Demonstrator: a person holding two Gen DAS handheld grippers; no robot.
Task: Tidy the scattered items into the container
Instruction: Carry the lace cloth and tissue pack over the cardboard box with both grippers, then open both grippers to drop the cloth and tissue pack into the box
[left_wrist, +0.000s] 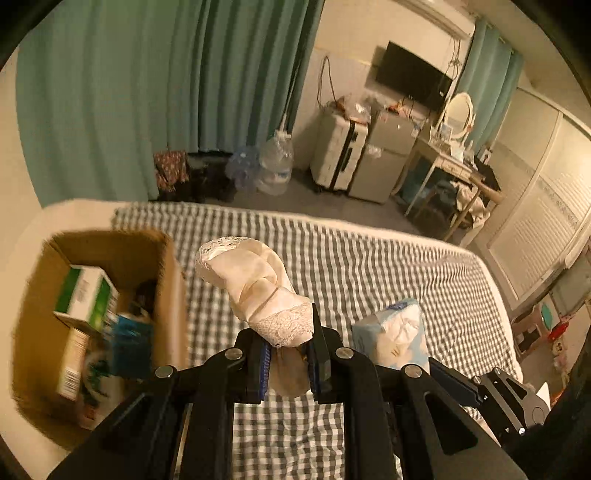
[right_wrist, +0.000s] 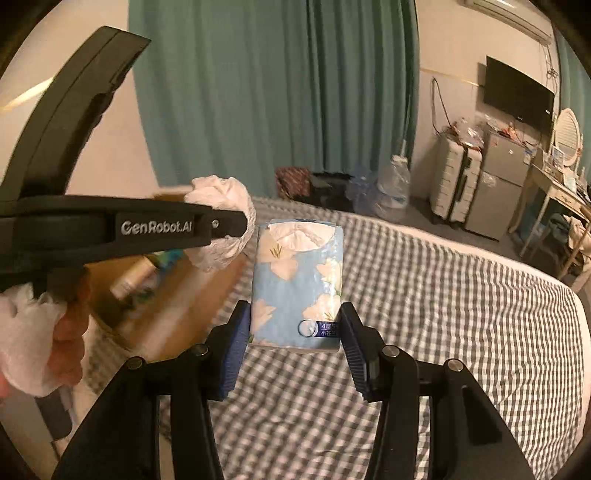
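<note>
In the left wrist view the cardboard box (left_wrist: 99, 325) sits at the lower left of the frame on the bed (left_wrist: 388, 266), its open top blurred and its right wall just left of the left gripper (left_wrist: 288, 354); the bed's far edge runs across the middle of the frame, and between box and right-hand edge the checked cover lies broad and bare apart from what the two tools hold; beyond that edge a strip of grey floor separates the bed from the suitcase (left_wrist: 338, 155), a small grey fridge (left_wrist: 384, 158) and a dressing table (left_wrist: 454, 170) at the upper right, with teal curtains (left_wrist: 129, 92) filling the upper left and a dark screen (left_wrist: 412, 75) on the wall; the cover is a grey-and-white check over a pale mattress, under warm dim light; inside the box are a green-and-white carton (left_wrist: 86, 295), a blue pack and other blurred things; the left gripper's fingers stand narrow, pinching a cream, lace-trimmed fabric bundle (left_wrist: 255, 280) that rises above them just right of the box; in the right wrist view the right gripper (right_wrist: 295, 343) holds a pale blue tissue pack (right_wrist: 297, 284) printed with white flowers, upright in the centre of the frame above the cover, its blue fingers (right_wrist: 236, 347) pressing on both lower sides and its torn top showing white tissue; the box lies at the left, partly hidden behind the left tool.
</note>
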